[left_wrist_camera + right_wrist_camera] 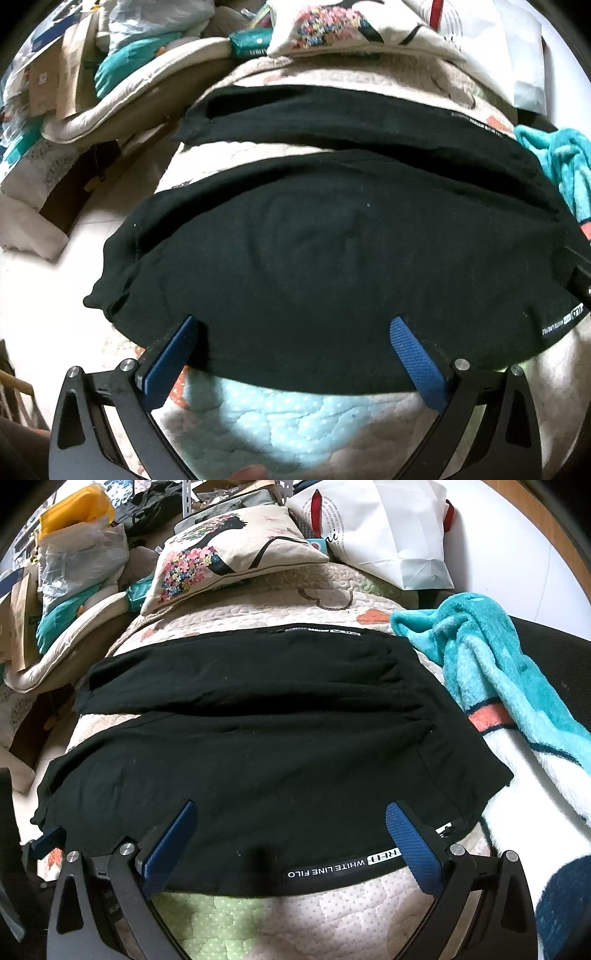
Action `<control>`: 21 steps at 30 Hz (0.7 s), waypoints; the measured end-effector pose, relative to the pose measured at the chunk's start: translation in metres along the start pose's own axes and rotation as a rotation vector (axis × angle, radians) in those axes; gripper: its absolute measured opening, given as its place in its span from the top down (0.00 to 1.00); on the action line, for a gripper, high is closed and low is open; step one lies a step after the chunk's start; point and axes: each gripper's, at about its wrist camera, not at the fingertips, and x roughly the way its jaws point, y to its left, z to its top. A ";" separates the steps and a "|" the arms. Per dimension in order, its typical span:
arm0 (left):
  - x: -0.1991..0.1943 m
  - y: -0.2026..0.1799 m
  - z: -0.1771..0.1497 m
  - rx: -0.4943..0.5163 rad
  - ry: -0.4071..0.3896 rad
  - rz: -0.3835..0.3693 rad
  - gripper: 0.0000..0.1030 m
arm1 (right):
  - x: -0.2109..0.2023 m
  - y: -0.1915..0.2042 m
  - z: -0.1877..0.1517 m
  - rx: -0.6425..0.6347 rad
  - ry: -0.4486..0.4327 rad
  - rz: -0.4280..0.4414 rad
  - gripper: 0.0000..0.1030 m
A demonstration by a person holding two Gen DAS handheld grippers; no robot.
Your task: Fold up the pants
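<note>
The black pants (332,251) are lying spread across the quilted bed (280,417), near its front edge, with both legs running toward the bed's left edge and a strip of quilt showing between them. The waist end is lying toward the right edge, just beside a teal blanket (491,672).

The left gripper (295,343) is hovering at the near hem of the front leg. Its blue fingers (413,354) are standing wide apart, overlapping the cloth's near edge in the left wrist view; whether they are touching it cannot be told. Nothing is being pinched between them.

The right gripper (291,830) is hovering at the near edge by the waist, where a printed band (325,869) reading "WHITE LINE FILO" is running along the seam. Its fingers (412,843) are likewise spread wide, the band lying between them, and no cloth is being gripped. Contact with the fabric cannot be confirmed.

A blue finger of the left gripper is showing at the pants' left hem in the right wrist view.

At the far edge of the bed, a flowered cushion (221,565) and a white paper bag (391,539) are resting clear of the pants.
</note>
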 end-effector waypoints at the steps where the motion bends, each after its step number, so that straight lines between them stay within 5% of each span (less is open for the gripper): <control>1: 0.000 -0.001 -0.001 0.000 -0.010 0.002 0.00 | 0.001 0.000 0.000 0.002 0.004 0.003 0.00; 21: 0.001 0.002 -0.006 -0.018 -0.059 0.004 0.00 | 0.014 -0.012 -0.001 0.054 0.063 0.017 0.00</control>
